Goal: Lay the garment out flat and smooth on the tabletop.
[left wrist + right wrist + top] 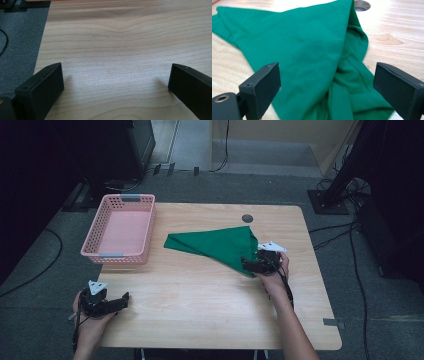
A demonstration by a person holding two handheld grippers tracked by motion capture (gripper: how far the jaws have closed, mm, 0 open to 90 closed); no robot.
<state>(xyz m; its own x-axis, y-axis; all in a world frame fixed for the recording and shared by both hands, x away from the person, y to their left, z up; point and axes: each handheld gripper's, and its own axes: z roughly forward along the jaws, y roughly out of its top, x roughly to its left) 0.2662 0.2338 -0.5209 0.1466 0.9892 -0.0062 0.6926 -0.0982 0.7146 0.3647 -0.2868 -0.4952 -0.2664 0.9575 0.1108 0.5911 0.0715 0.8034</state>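
Green cloth (pixel 220 245): folded, mid-table, right of pink basket (pixel 120 227). Right gripper (pixel 256 264): jaws wide, straddling the cloth's near corner. Left gripper (pixel 117 302): jaws wide over bare table (pixel 200 300).

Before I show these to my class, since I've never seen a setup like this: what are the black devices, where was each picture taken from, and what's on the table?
No robot here: a person holds a two-jaw gripper in each hand. The high view looks down on a wooden table from the person's side. The other two pictures come from cameras riding on the grippers, looking along their black jaws.

The left gripper sits at the table's near left corner, jaws open over bare wood, holding nothing.

The right gripper is at the near corner of a green cloth folded into a rough triangle. Its jaws stand open on either side of the cloth, not clamped on it.

A pink plastic basket with nothing in it stands at the far left. A small dark round hole sits near the far edge.
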